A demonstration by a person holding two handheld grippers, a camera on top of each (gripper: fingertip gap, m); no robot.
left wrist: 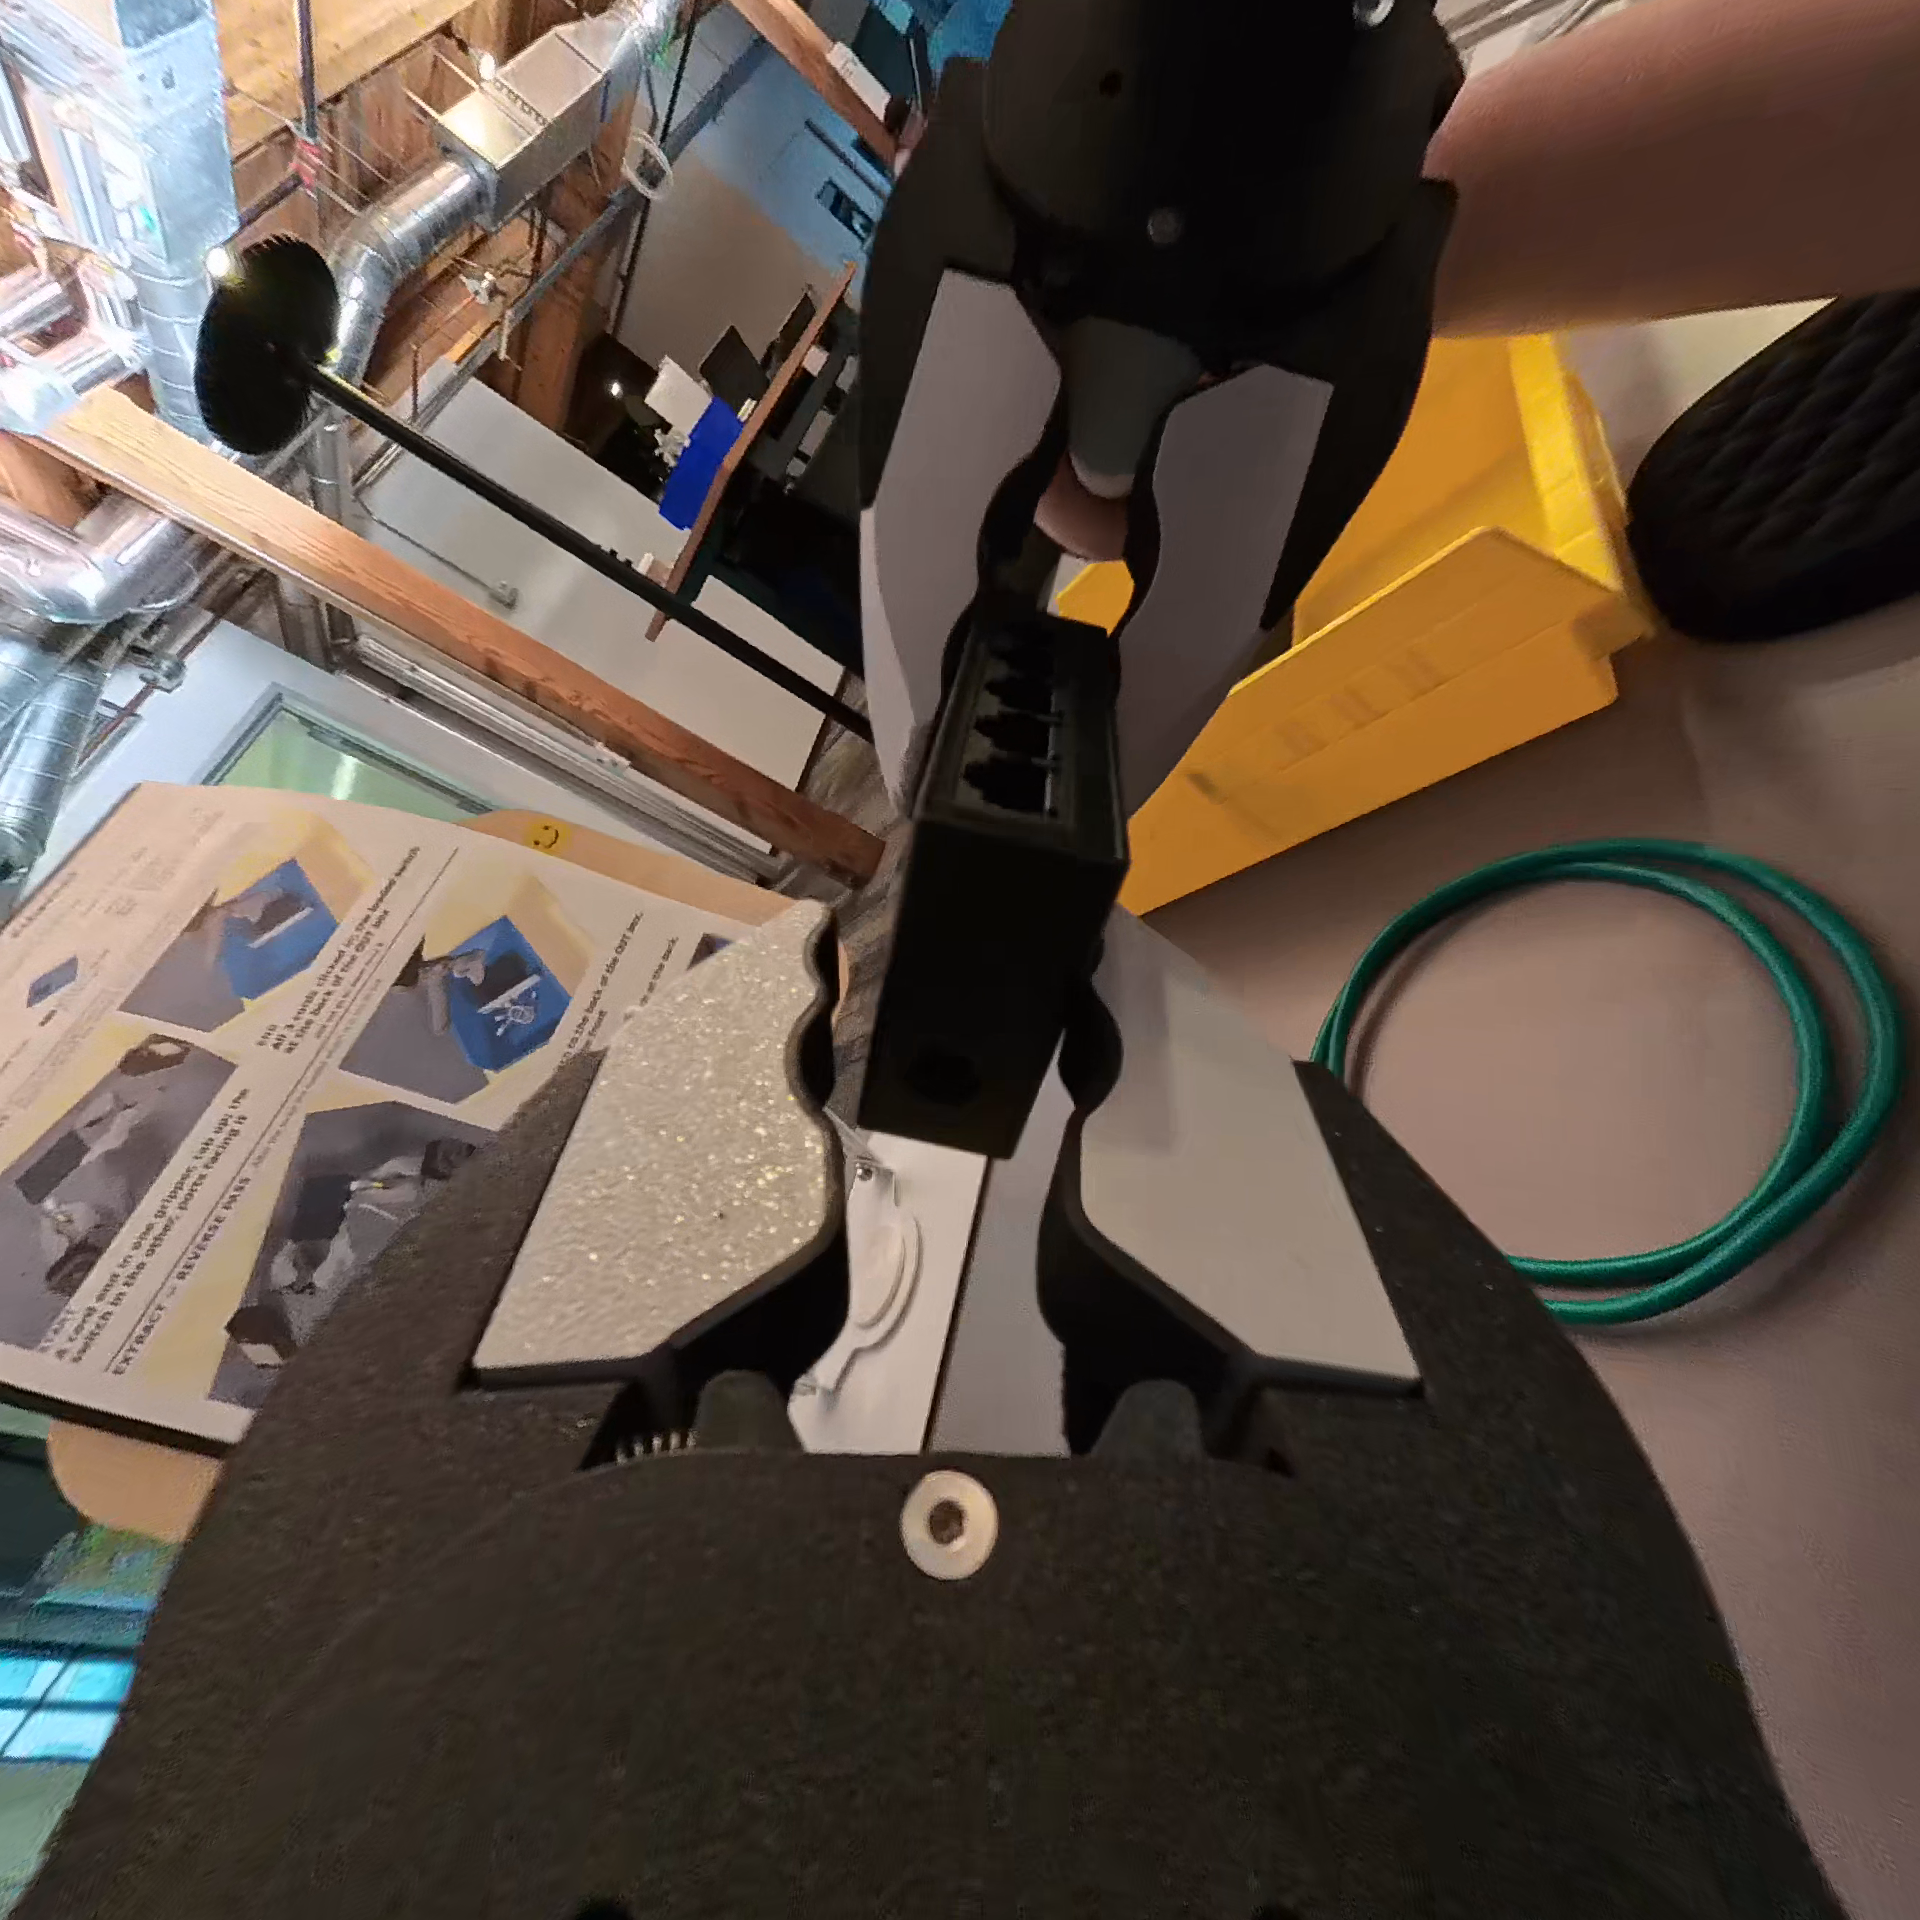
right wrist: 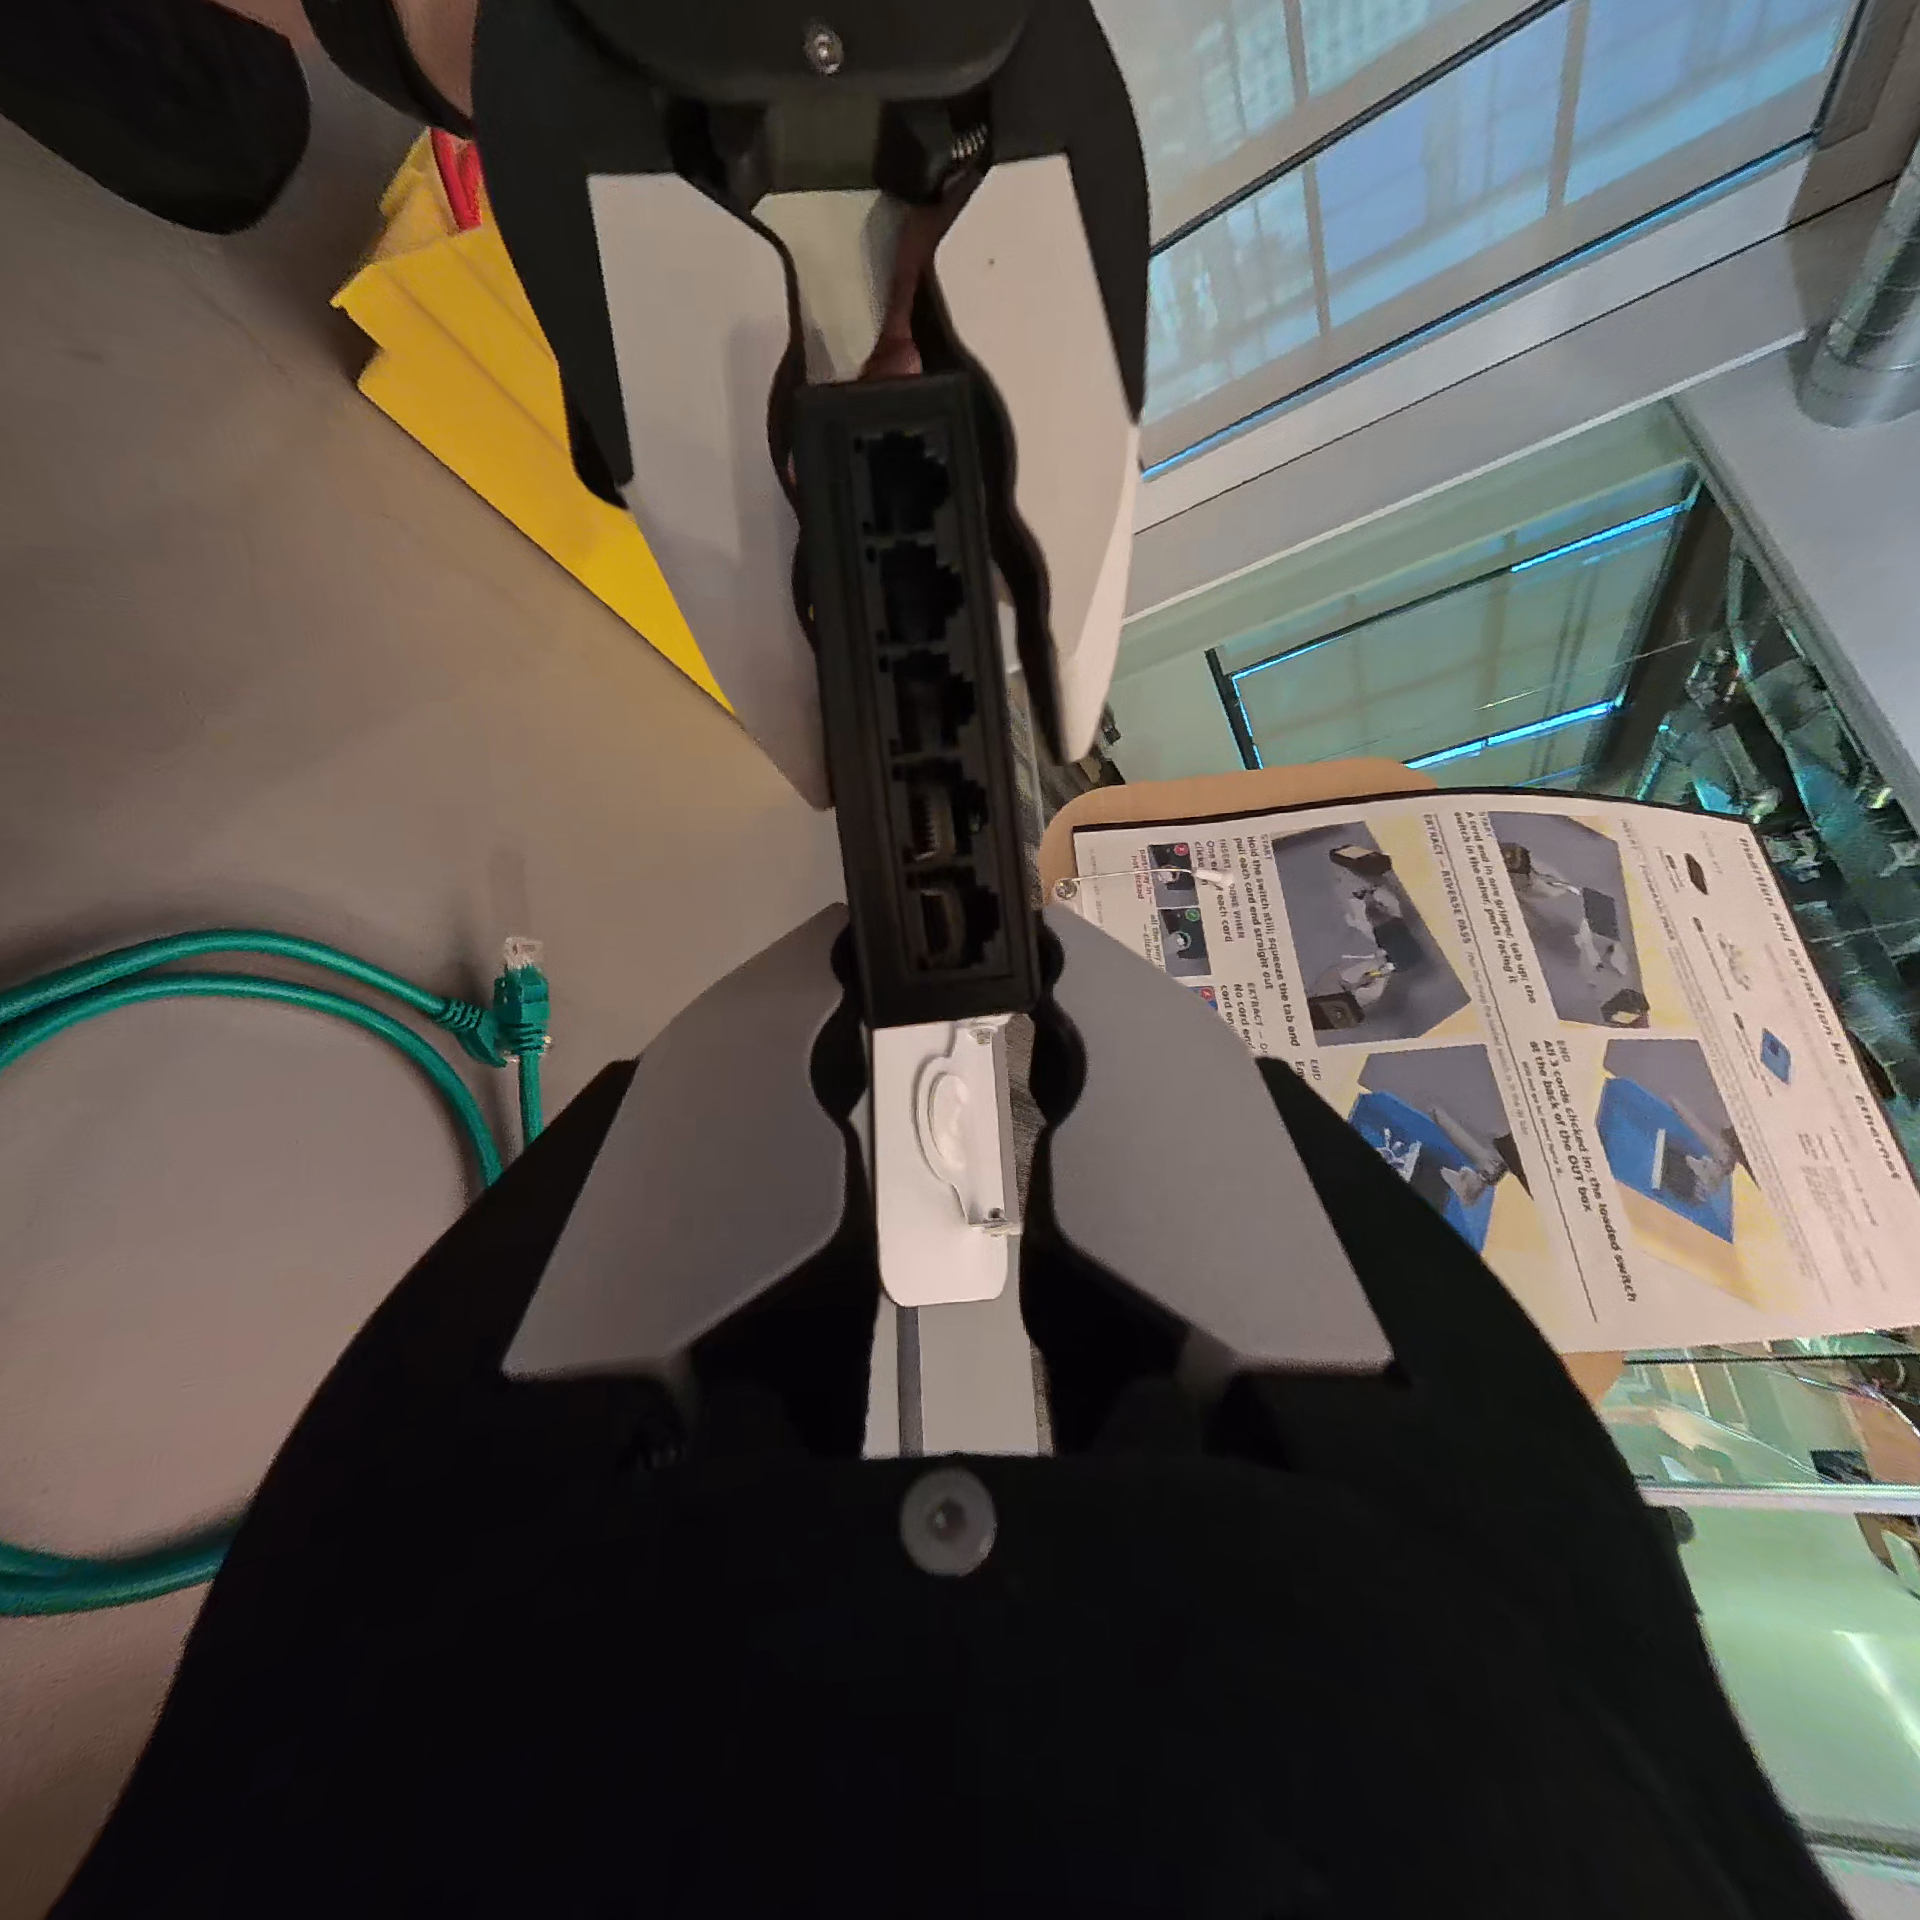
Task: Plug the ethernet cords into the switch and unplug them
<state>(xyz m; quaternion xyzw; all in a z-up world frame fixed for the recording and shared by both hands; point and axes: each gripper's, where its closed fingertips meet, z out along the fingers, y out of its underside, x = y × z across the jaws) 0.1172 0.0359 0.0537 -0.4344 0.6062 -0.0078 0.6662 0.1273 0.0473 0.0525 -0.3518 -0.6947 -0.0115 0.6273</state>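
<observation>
A black ethernet switch point(left wrist: 997, 935) is held in the air between both grippers, with its row of ports empty and facing the right wrist view point(right wrist: 925, 675). My left gripper point(left wrist: 966, 997) is shut on one end of it. My right gripper point(right wrist: 945, 935) is shut on the other end. Each gripper also shows at the top of the other's view, the right one point(left wrist: 1039, 644) and the left one point(right wrist: 951, 769). A green ethernet cord point(left wrist: 1808, 1091) lies coiled on the grey table, its plug point(right wrist: 520, 987) loose and unplugged.
A yellow bin point(left wrist: 1403, 727) stands on the table behind the switch, also in the right wrist view point(right wrist: 499, 343). A printed instruction sheet on a board point(left wrist: 260, 1039) point(right wrist: 1507, 1039) stands at the table's edge. A dark round cushion-like object point(left wrist: 1787, 468) lies beside the bin. The tips of both grippers are at nearly the same place.
</observation>
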